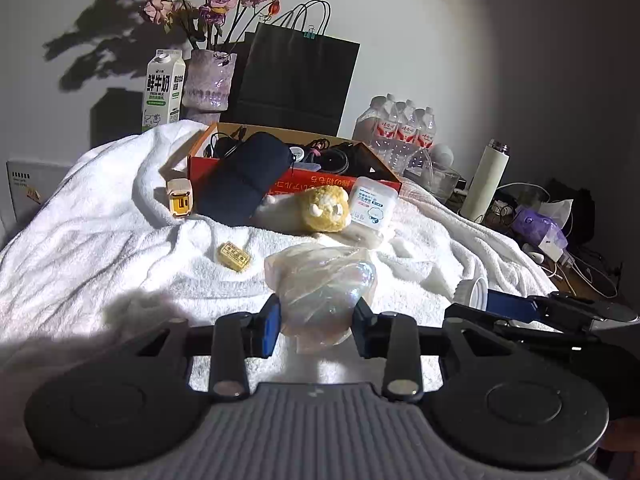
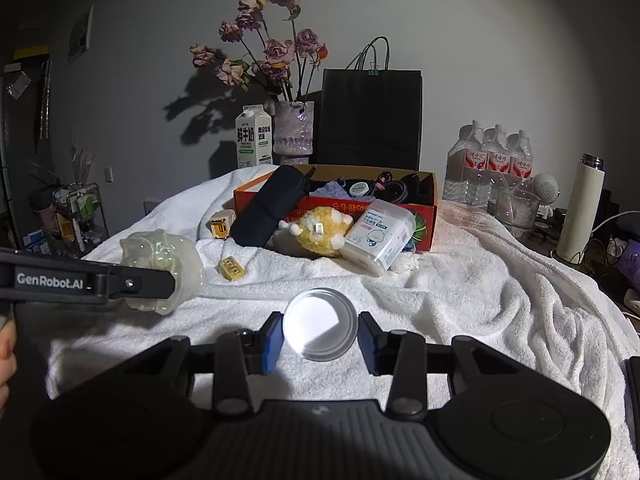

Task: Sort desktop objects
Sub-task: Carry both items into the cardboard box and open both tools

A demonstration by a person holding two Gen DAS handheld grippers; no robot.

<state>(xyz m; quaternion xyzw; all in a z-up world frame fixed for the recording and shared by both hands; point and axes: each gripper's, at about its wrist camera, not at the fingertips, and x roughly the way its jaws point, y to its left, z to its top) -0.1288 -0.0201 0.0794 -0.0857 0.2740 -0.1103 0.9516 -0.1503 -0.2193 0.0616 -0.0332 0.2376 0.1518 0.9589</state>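
A crumpled clear plastic bag (image 1: 324, 280) with a pearly shine sits between the blue pads of my left gripper (image 1: 316, 312), which is shut on it above the white towel (image 1: 100, 240). In the right wrist view the same bag (image 2: 168, 248) hangs at the left in the left gripper (image 2: 168, 284). My right gripper (image 2: 320, 332) is shut on a round white tin (image 2: 320, 324), both pads touching its rim. From the left wrist view that tin (image 1: 474, 290) shows edge-on at the right gripper (image 1: 486, 300).
An orange box (image 2: 424, 224) of cables and a dark pouch (image 2: 272, 208) stands mid-towel. In front lie a yellow plush toy (image 2: 320, 232), a swab box (image 2: 380, 236), a yellow charger (image 2: 220, 226) and a small yellow block (image 2: 231, 269). Behind are a milk carton (image 2: 253, 136), a vase (image 2: 294, 130), a black bag (image 2: 370, 116), water bottles (image 2: 492, 164) and a flask (image 2: 580, 212).
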